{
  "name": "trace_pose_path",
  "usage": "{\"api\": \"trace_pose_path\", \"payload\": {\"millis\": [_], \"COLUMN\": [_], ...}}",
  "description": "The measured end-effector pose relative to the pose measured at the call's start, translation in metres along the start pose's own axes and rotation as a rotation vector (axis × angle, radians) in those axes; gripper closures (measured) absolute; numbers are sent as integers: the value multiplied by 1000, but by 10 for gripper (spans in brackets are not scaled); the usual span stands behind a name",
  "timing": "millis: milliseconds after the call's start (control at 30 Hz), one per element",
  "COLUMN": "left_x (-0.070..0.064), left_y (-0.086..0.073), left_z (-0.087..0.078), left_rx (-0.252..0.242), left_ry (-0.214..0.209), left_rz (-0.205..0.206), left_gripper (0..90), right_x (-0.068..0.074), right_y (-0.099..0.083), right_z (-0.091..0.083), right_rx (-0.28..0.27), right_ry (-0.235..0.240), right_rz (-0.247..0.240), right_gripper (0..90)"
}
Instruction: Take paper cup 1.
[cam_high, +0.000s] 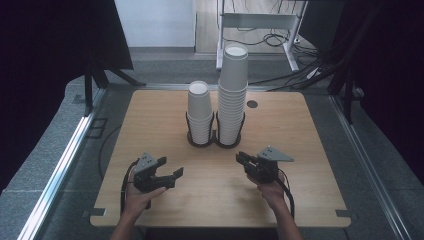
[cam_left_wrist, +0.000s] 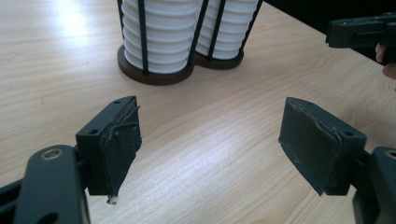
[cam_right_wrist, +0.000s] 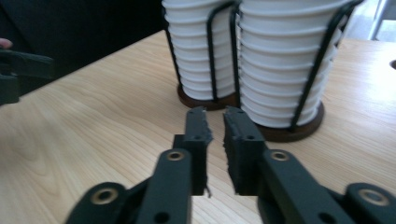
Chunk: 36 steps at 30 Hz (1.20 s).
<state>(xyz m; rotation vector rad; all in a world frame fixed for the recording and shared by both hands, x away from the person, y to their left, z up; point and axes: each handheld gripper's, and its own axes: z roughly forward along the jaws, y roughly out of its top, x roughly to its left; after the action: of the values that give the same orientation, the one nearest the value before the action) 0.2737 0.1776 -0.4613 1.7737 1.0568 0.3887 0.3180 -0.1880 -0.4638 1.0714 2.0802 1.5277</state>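
Two stacks of white paper cups stand in a twin wire holder (cam_high: 215, 136) near the middle of the table (cam_high: 300, 200): a short stack (cam_high: 200, 111) on the left and a tall stack (cam_high: 233, 92) on the right, touching side by side. Both grippers hover on the near side, well apart from the holder and from each other. The left gripper (cam_high: 170, 170) has its jaws spread wide with nothing between them; in its own view the holder's base sits ahead, bare wood between. The right gripper (cam_high: 241, 159) has its jaws nearly closed, a thin gap left, and grips nothing. No cup lies loose on the table and neither stack is touched, so the work on the cups seems not yet begun: the reach, the grasp and the lift all remain.
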Motion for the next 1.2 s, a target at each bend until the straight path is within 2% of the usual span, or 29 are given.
{"api": "trace_pose_path", "payload": {"millis": [67, 167, 300, 433, 633, 733, 767, 833, 933, 967, 1067, 1100, 1200], "left_x": [1, 3, 3, -1, -7, -10, -11, -12, -12, -11, -11, -10, -9], "left_y": [2, 4, 6, 11, 14, 19, 23, 25, 32, 36, 42, 48, 55], "left_z": [-2, -5, -5, -2, 7, 8, 10, 12, 17, 21, 25, 28, 31], "left_rx": [-8, -23, -26, -18, 9, 3, 4, 7, 15, 15, 14, 14, 9], "left_ry": [-4, -12, -3, -1, 4, 0, 6, 15, 38, 35, 33, 32, 43], "left_rz": [-5, -21, -24, -14, 14, 12, 5, 6, 1, -7, -10, -6, 3], "left_gripper": [208, 208, 208, 208, 208, 208, 200, 192, 171, 171, 170, 168, 165], "right_x": [3, 9, 12, 10, 5, 2, 1, 1, 3, 6, 9, 11, 12], "right_y": [4, 15, 23, 30, 34, 36, 37, 38, 43, 48, 54, 58, 62], "right_z": [2, 9, 17, 31, 41, 49, 56, 60, 71, 77, 83, 89, 96], "right_rx": [-2, -12, -21, -13, -16, -23, -21, -19, -5, -1, 2, 2, 5], "right_ry": [17, 41, 58, 80, 86, 105, 117, 121, 128, 138, 146, 151, 153], "right_rz": [3, -25, -37, -56, -38, -19, -19, -20, -45, -67, -87, -98, -103], "right_gripper": [851, 891, 894, 895, 895, 895, 896, 896, 896, 896, 895, 896, 896]}}
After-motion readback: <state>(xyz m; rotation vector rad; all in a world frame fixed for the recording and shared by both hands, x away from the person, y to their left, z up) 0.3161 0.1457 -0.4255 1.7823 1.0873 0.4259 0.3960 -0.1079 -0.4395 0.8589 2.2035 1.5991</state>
